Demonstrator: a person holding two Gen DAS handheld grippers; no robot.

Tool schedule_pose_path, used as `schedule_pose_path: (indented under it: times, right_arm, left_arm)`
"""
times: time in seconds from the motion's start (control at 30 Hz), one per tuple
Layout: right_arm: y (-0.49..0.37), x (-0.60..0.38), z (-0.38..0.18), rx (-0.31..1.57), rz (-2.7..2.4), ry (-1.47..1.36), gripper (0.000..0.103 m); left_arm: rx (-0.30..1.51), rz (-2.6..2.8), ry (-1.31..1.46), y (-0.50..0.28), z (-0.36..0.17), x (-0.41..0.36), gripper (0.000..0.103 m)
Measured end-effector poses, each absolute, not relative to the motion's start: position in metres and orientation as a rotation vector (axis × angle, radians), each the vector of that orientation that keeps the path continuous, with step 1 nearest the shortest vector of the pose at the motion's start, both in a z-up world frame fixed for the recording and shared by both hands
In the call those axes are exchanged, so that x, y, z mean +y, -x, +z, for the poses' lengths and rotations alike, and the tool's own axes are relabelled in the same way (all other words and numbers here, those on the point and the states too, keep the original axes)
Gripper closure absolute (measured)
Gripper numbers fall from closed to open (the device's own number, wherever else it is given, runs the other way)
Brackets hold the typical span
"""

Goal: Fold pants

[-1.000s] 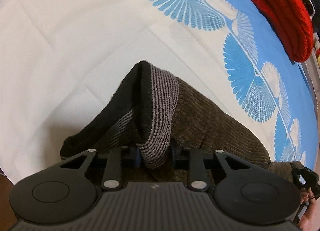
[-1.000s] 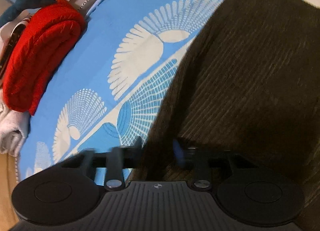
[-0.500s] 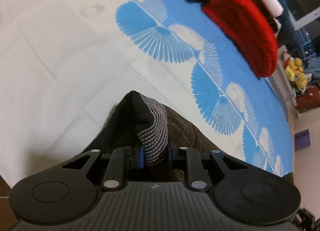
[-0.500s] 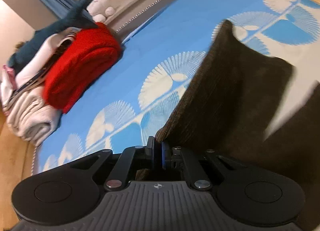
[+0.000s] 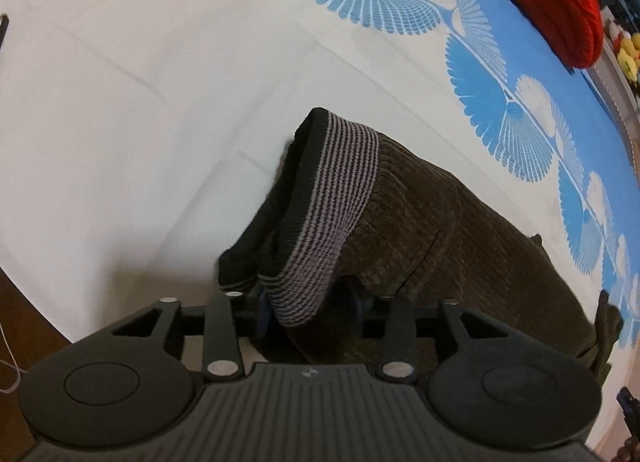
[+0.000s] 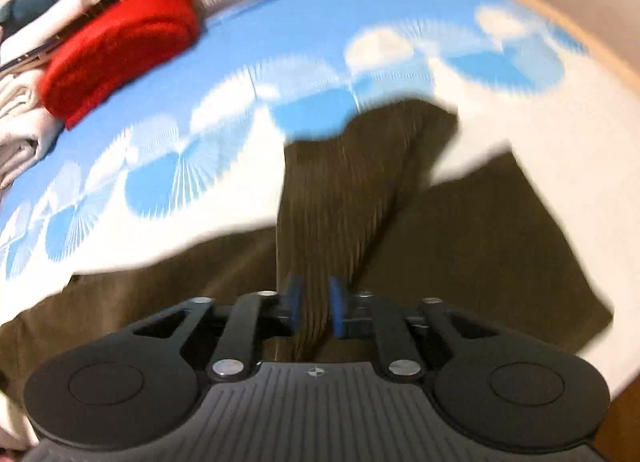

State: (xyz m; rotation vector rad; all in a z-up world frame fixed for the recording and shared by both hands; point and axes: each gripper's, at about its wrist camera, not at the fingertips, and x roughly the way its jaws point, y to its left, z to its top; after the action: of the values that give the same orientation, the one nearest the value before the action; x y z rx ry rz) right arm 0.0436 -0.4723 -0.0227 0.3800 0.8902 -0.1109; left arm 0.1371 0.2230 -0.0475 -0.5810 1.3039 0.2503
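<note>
Now, surface: the pants (image 5: 432, 222) lie on a bed (image 5: 120, 122) under a cover that is plain white on one side and blue with fan shapes on the other
Open room: broad bare white cover lies to the left of the waistband in the left wrist view; blue patterned cover runs clear between the pants and the far pile in the right wrist view
Edges: the bed's near edge curves past the lower left corner of the left wrist view, with darker floor below it; a wooden rim (image 6: 568, 14) bounds the far right side in the right wrist view
Clutter: a red folded knit (image 6: 120, 50) sits near the far edge, against pale folded cloth (image 6: 24, 122)
Pants look: dark olive-brown ribbed cloth, with a black and grey striped waistband (image 5: 332, 214) standing up in a loop
Left gripper (image 5: 308, 310): fingers partly apart and just opened wider; the waistband hangs between them, and whether the pads still press it I cannot tell
Right gripper (image 6: 316, 306): blue-padded fingers have just been spreading; a raised fold of a pant leg (image 6: 340, 198) runs up between them, with gaps either side, blurred
</note>
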Motion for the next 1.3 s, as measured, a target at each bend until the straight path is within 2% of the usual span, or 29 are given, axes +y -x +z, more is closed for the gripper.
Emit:
schedule_pose_path:
  times: [0.1, 0.23, 0.57, 0.6, 0.63, 0.67, 0.73, 0.77, 0.9, 1.03, 1.13, 1.3]
  right_arm:
    - [-0.072, -0.467, -0.027, 0.871, -0.092, -0.310, 0.070]
    - [-0.121, -0.441, -0.044, 0.902, -0.066, -0.218, 0.062]
    - [-0.193, -0.383, -0.103, 1.032, -0.163, 0.197, 0.063]
    - [-0.197, -0.385, -0.107, 1.035, -0.180, 0.210, 0.070]
    - [-0.198, -0.388, -0.105, 1.030, -0.193, 0.183, 0.079]
    - [-0.199, -0.394, -0.102, 1.023, -0.201, 0.134, 0.096]
    - [-0.197, -0.410, -0.086, 0.972, -0.245, 0.008, 0.096]
    - [-0.193, -0.419, -0.074, 0.921, -0.272, -0.062, 0.096]
    - [-0.132, -0.482, 0.002, 0.574, -0.360, -0.437, 0.097]
    - [-0.040, -0.532, 0.037, 0.353, -0.414, -0.618, 0.097]
    - [0.014, -0.560, 0.015, 0.436, -0.452, -0.710, 0.097]
    - [0.055, -0.601, -0.081, 0.888, -0.453, -0.885, 0.095]
  left_arm:
    - [1.318, 0.253, 0.577, -0.142, -0.052, 0.221, 0.049]
    - [1.349, 0.274, 0.556, -0.148, -0.059, 0.216, 0.047]
    - [1.376, 0.313, 0.539, -0.161, -0.065, 0.211, 0.043]
    - [1.375, 0.317, 0.533, -0.162, -0.065, 0.211, 0.045]
    - [1.372, 0.321, 0.523, -0.163, -0.064, 0.210, 0.051]
    - [1.367, 0.328, 0.517, -0.164, -0.063, 0.210, 0.056]
    - [1.345, 0.337, 0.517, -0.164, -0.058, 0.211, 0.074]
    - [1.326, 0.334, 0.527, -0.164, -0.054, 0.211, 0.077]
    - [1.155, 0.328, 0.528, -0.158, -0.021, 0.212, 0.081]
    - [1.044, 0.306, 0.543, -0.142, 0.002, 0.211, 0.081]
    - [1.064, 0.289, 0.531, -0.135, -0.001, 0.210, 0.081]
    - [1.255, 0.310, 0.506, -0.137, -0.033, 0.219, 0.078]
